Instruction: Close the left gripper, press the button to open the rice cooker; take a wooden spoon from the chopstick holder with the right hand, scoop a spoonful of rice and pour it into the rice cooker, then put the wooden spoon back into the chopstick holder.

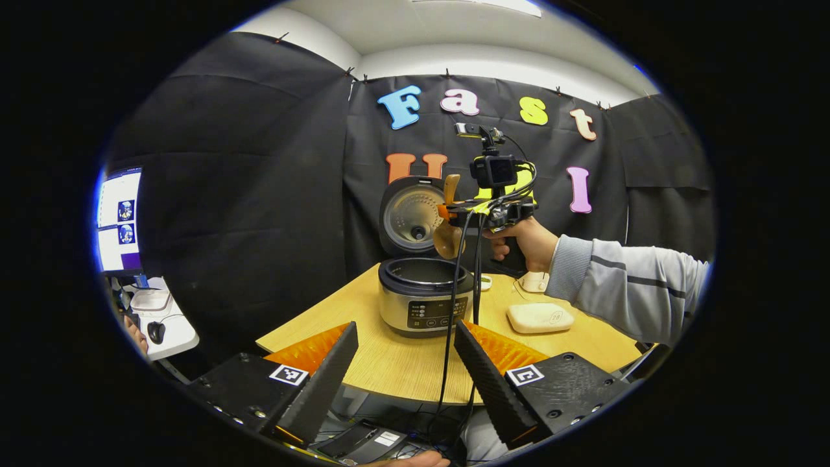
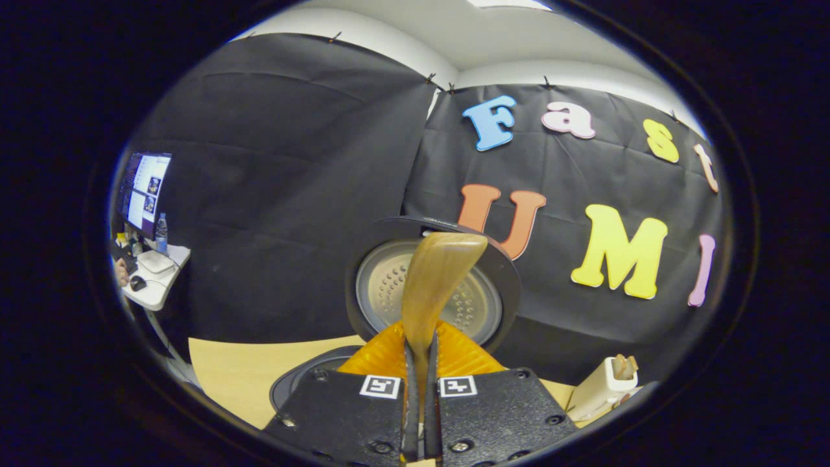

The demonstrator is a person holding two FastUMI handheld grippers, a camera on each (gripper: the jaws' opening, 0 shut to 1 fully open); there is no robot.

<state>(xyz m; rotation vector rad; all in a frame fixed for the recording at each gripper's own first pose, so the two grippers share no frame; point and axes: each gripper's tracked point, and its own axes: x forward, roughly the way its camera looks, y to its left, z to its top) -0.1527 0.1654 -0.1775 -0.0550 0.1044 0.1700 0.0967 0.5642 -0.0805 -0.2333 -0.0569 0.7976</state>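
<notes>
Wooden surface (image 1: pixel 402 363) carries the rice cooker (image 1: pixel 425 295), lid up, against black cloth booth walls. Right hand-held gripper (image 2: pixel 420 363) clamps the wooden spoon (image 2: pixel 431 285) above the pot. Left hand-held gripper (image 1: pixel 405 363) spread wide, empty. Chopstick holder (image 2: pixel 600 389) stands at the right.

Your right gripper (image 1: pixel 454 224) holds the wooden spoon (image 1: pixel 449 237) above the rice cooker (image 1: pixel 425 295), which sits mid-surface (image 1: pixel 395 363); the chopstick holder (image 2: pixel 603 386) stands to its right.

Silver-and-black rice cooker (image 1: pixel 425 295), tan wooden spoon (image 2: pixel 431 285)
</notes>
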